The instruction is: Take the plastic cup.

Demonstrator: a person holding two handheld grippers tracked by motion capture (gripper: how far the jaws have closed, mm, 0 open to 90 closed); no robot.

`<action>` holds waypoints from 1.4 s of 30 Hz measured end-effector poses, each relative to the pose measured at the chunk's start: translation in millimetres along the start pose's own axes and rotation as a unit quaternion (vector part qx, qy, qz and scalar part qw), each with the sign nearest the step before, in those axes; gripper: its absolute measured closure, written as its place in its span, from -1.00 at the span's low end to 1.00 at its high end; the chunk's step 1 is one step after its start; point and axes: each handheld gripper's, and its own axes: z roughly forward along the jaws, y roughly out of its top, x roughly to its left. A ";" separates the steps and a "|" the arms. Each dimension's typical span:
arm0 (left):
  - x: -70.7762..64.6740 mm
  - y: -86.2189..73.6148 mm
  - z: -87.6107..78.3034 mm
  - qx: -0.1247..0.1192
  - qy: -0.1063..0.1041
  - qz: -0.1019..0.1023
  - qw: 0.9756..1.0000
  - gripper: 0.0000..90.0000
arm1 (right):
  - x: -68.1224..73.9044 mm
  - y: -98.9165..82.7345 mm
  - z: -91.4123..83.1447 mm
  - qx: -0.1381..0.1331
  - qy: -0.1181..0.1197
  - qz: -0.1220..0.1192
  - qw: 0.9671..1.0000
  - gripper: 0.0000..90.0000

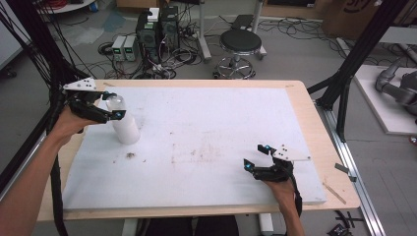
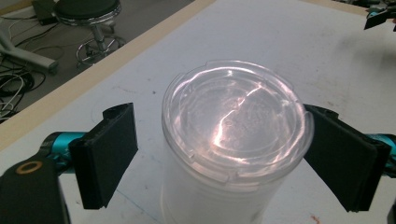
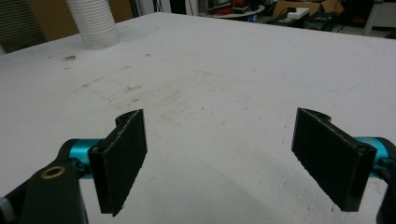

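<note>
Here the left claw [image 1: 114,105] sits at the far left part of the white worktop [image 1: 206,142], its jaws straddling the top of a white ribbed container [image 1: 125,125] that stands upright on the board. In the left gripper view the container's clear lid [image 2: 233,116] lies squarely between the two black pads [image 2: 109,154]. On the left a plain gap separates pad from rim, while on the right the pad stands just beside the rim and I cannot tell whether it touches. So the jaws are wide apart and grip nothing yet. The placement reads as a lining-up: the claw comes at the lid level from the side, centred on it, probably so both pads can meet the rim evenly when they close and the container does not get pushed over.

The right claw [image 1: 256,157] rests low near the near right edge of the worktop, well apart from the container, which stands far ahead and to the left of its jaws in the right gripper view [image 3: 95,23]. Its pads [image 3: 121,154] are spread wide with only bare, lightly stained board between them. It seems parked there to stay clear while the left hand works, ready to steady the body or take the lid.
</note>
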 end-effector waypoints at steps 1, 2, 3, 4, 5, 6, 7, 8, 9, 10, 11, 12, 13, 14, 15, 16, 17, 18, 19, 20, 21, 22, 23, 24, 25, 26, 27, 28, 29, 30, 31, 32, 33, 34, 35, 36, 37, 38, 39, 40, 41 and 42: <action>0.3 -0.5 1.1 0.004 0.002 0.000 1.000 -0.71 | 0.0 0.1 0.0 0.001 0.000 0.001 1.000 -0.60; 0.3 -0.5 1.1 0.004 0.002 0.000 1.000 -0.71 | 0.0 0.1 0.0 0.001 0.000 0.001 1.000 -0.61; 0.4 -0.5 2.2 0.005 -0.001 0.000 1.000 -0.70 | 0.0 0.0 0.1 0.001 0.000 0.001 1.000 -0.61; 0.3 -0.5 2.6 0.005 -0.001 -0.001 1.000 -0.70 | 0.1 0.1 0.1 0.001 0.000 0.001 1.000 -0.61; 0.1 -0.6 3.2 0.007 0.000 -0.002 1.000 -0.70 | 0.1 0.1 0.1 0.002 0.000 0.001 1.000 -0.60; 0.1 -0.6 3.7 0.009 -0.001 0.000 1.000 -0.70 | 0.2 0.1 0.2 0.002 0.000 0.001 1.000 -0.60; 0.0 -0.7 4.0 0.011 -0.003 0.000 1.000 -0.68 | 0.1 0.1 0.1 0.001 -0.001 0.000 1.000 -0.60; -0.1 -0.8 4.3 0.014 -0.002 0.001 1.000 -0.67 | 0.1 0.1 0.1 0.002 0.000 0.001 1.000 -0.60; -0.4 -0.8 4.9 0.014 -0.002 0.000 1.000 -0.64 | 0.2 0.1 0.2 0.002 -0.001 0.001 1.000 -0.61; -0.4 -0.8 4.9 0.014 -0.002 0.000 1.000 -0.63 | -0.1 0.1 0.2 0.001 -0.001 0.001 1.000 -0.61; -0.2 -1.0 5.7 0.016 -0.003 0.000 1.000 -0.62 | -0.1 0.2 0.3 0.001 -0.002 0.001 1.000 -0.60; -0.1 -1.0 6.1 0.018 -0.001 0.000 1.000 -0.61 | 0.2 0.1 0.3 0.002 -0.001 0.002 1.000 -0.60; 0.0 -1.0 6.4 0.019 0.000 0.000 1.000 -0.60 | -0.2 0.2 0.5 0.001 -0.001 -0.001 1.000 -0.61; 0.6 -1.2 6.4 0.020 0.002 -0.001 1.000 -0.59 | -0.1 0.2 0.4 0.002 -0.001 -0.001 1.000 -0.60; 0.9 -1.5 6.6 0.022 0.001 -0.001 1.000 -0.56 | 0.1 0.1 0.5 0.002 -0.001 0.001 1.000 -0.60; 1.0 -1.7 6.6 0.024 0.002 0.000 1.000 -0.54 | 0.0 0.2 0.4 0.002 -0.002 0.001 1.000 -0.60; 1.3 -1.9 6.3 0.027 0.003 -0.001 1.000 -0.52 | -0.1 0.2 0.3 0.002 -0.002 0.000 1.000 -0.60; 1.4 -2.0 6.1 0.027 0.003 -0.002 1.000 -0.51 | 0.0 0.1 0.4 0.002 -0.002 0.001 1.000 -0.61; 1.4 -2.0 6.1 0.027 0.003 -0.002 1.000 -0.50 | -0.2 0.1 0.5 0.001 -0.001 -0.001 1.000 -0.60; 1.1 -1.9 5.4 0.027 0.003 0.000 1.000 -0.47 | -0.1 0.2 0.6 0.002 0.000 0.001 1.000 -0.60; 0.9 -1.8 5.2 0.027 0.002 0.000 1.000 -0.45 | -0.1 0.2 0.6 0.003 0.000 0.002 1.000 -0.60; 0.8 -1.8 5.0 0.027 0.001 0.000 1.000 -0.44 | -0.2 0.2 0.8 0.003 0.000 0.001 1.000 -0.61; 0.7 -1.8 4.8 0.029 0.001 0.001 1.000 -0.42 | -0.2 0.3 0.7 0.004 0.000 0.001 1.000 -0.61; 0.6 -1.7 4.9 0.029 0.000 0.002 1.000 -0.41 | -0.1 0.3 0.8 0.004 -0.001 0.001 1.000 -0.60; 0.1 -1.6 5.2 0.029 -0.001 0.001 1.000 -0.40 | -0.1 0.3 0.8 0.005 -0.001 0.000 1.000 -0.60; -0.1 -1.5 5.3 0.031 -0.001 0.004 1.000 -0.38 | -0.2 0.3 0.8 0.004 -0.001 0.000 1.000 -0.61; -0.4 -1.5 5.5 0.031 -0.001 0.005 0.999 -0.36 | -0.1 0.3 0.8 0.005 -0.001 0.000 1.000 -0.60; -0.9 -1.3 5.7 0.031 -0.002 0.004 1.000 -0.35 | -0.1 0.3 0.8 0.005 -0.001 0.001 1.000 -0.60; -1.0 -1.2 5.8 0.031 -0.001 0.005 1.000 -0.34 | -0.1 0.4 0.8 0.004 -0.002 0.000 1.000 -0.60; -1.0 -1.2 5.8 0.031 -0.001 0.005 1.000 -0.34 | -0.1 0.4 0.8 0.004 -0.002 0.000 1.000 -0.60; -1.2 -1.0 5.7 0.030 -0.002 0.005 1.000 -0.31 | 0.0 0.3 0.9 0.004 -0.002 0.000 1.000 -0.60; -1.5 -0.9 5.3 0.030 -0.003 0.008 1.000 -0.29 | 0.0 0.3 0.9 0.004 -0.002 0.000 1.000 -0.60; -2.1 -0.8 5.3 0.029 -0.003 0.007 1.000 -0.27 | 0.0 0.3 1.0 0.005 -0.002 0.001 1.000 -0.60; -2.1 -0.8 5.3 0.029 -0.003 0.007 1.000 -0.27 | -0.3 0.3 1.2 0.004 -0.002 0.000 1.000 -0.61; -2.3 -0.5 5.1 0.029 -0.002 0.008 1.000 -0.27 | -0.3 0.4 1.2 0.005 -0.002 0.000 1.000 -0.61; -2.6 -0.4 4.9 0.030 -0.002 0.008 1.000 -0.26 | -0.2 0.5 1.2 0.006 -0.001 0.002 1.000 -0.60; -2.8 -0.3 4.9 0.029 -0.003 0.009 1.000 -0.26 | -0.1 0.4 1.4 0.006 -0.002 0.002 1.000 -0.61; -3.5 0.1 4.8 0.029 -0.003 0.009 1.000 -0.26 | -0.1 0.5 1.3 0.006 -0.002 0.001 1.000 -0.60; -3.5 0.1 4.8 0.029 -0.003 0.009 1.000 -0.26 | -0.1 0.5 1.3 0.006 -0.002 0.001 1.000 -0.60; -3.8 0.2 4.7 0.029 -0.004 0.009 1.000 -0.26 | -0.1 0.4 1.4 0.006 -0.002 0.001 1.000 -0.60; -3.8 0.4 4.6 0.029 -0.004 0.010 1.000 -0.25 | -0.2 0.5 1.3 0.006 -0.002 0.001 1.000 -0.60; -4.4 0.4 4.7 0.027 -0.004 0.009 1.000 -0.24 | -0.1 0.5 1.3 0.006 -0.001 0.002 1.000 -0.60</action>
